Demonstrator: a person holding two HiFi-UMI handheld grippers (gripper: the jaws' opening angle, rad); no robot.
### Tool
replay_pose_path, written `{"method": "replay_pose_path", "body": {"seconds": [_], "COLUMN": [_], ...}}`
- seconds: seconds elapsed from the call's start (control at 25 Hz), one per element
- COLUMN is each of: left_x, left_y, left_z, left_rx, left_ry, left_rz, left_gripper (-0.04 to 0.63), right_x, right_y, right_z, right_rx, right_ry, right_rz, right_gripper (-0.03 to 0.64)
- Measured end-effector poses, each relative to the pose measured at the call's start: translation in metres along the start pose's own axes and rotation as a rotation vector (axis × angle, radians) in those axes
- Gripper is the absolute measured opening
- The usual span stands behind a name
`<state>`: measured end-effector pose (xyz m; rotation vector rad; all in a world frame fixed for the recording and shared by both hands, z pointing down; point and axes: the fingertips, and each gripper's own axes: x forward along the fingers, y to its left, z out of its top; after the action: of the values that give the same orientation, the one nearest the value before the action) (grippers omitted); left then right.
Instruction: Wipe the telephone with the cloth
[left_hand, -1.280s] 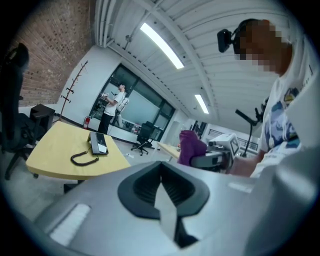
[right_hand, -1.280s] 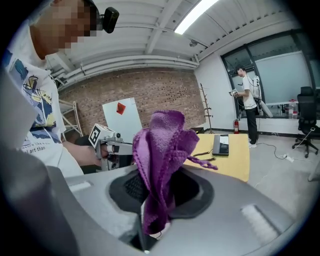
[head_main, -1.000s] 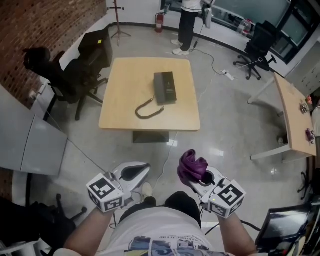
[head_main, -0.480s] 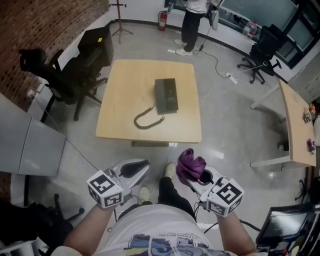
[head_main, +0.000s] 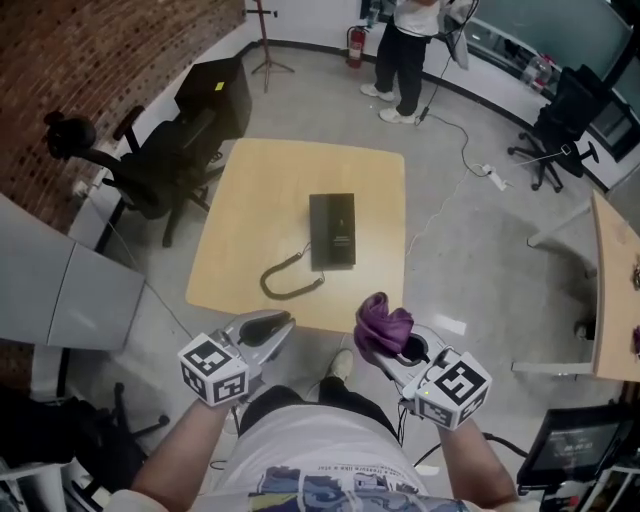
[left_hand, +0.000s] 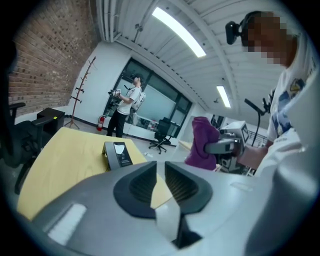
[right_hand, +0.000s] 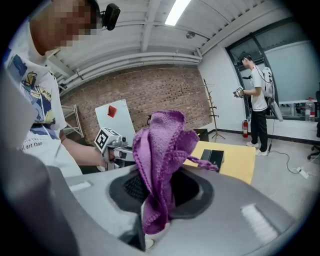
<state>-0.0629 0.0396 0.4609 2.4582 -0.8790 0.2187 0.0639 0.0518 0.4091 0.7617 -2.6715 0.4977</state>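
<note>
Head view.
- Surface (head_main: 250, 200): square, light wood.
- Telephone (head_main: 332, 230): dark grey, flat on the surface, near its middle.
- Cord (head_main: 285, 280): coiled, curling from the telephone's near left corner.
- Left hand-held gripper (head_main: 278, 323): in the air on the near side of the telephone, off the surface's edge, pointing toward the telephone.
- Right hand-held gripper (head_main: 385, 350): also near side of the telephone, apart from it.
- Cloth (head_main: 382, 325): purple, bunched at the right hand-held gripper's tip.
- Office chair (head_main: 150, 165): black, left of the telephone, beside the surface.
- Person (head_main: 405, 50): standing on the floor well beyond the telephone.

Left gripper view.
- Jaws slightly spread, having just been opening; nothing between them.
- The telephone (left_hand: 118, 154) shows ahead, well apart from the tips.
- The cloth (left_hand: 202, 142) is to the right of the telephone.

Right gripper view.
- Jaws pinch the cloth (right_hand: 160, 150), which stands up between the pads and hangs over them.
- The telephone (right_hand: 214, 159) lies beyond the cloth, untouched.
</note>
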Motion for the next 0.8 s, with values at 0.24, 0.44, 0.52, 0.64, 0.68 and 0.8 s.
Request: {"method": "replay_pose_path", "body": {"seconds": [0.24,0.44,0.52,0.64,0.68,0.8], "left_x": [0.037,0.066,0.077,0.096,0.103,0.123], "left_y": [0.041,0.078,0.096,0.124,0.134,0.159], "left_z": [0.010,0.011,0.010,0.006,0.004,-0.005], "left_rx": [-0.019,-0.062,-0.086,-0.122,-0.134,-0.175], "left_ry": [0.038,0.084,0.106,0.131,0.142,0.175], "left_rz": [0.048,0.038,0.024,-0.002,-0.010,-0.039], "left_gripper": [0.051,0.069,0.081,0.088,0.091,0.097], "right_x": [0.004,0.004,0.005,0.009,0.011,0.020], "right_y": [-0.046,-0.067,-0.071,-0.077,-0.079,-0.078], "right_z": [0.003,0.006,0.009,0.009,0.009,0.010], "right_rx": [0.005,0.033,0.046,0.070,0.080,0.102], "right_ry": [0.015,0.014,0.011,0.017,0.020,0.031], "right_rz": [-0.002,-0.039,-0.061,-0.102,-0.114,-0.142], "right_gripper": [0.091,0.091,0.091,0.091,0.091,0.091]}}
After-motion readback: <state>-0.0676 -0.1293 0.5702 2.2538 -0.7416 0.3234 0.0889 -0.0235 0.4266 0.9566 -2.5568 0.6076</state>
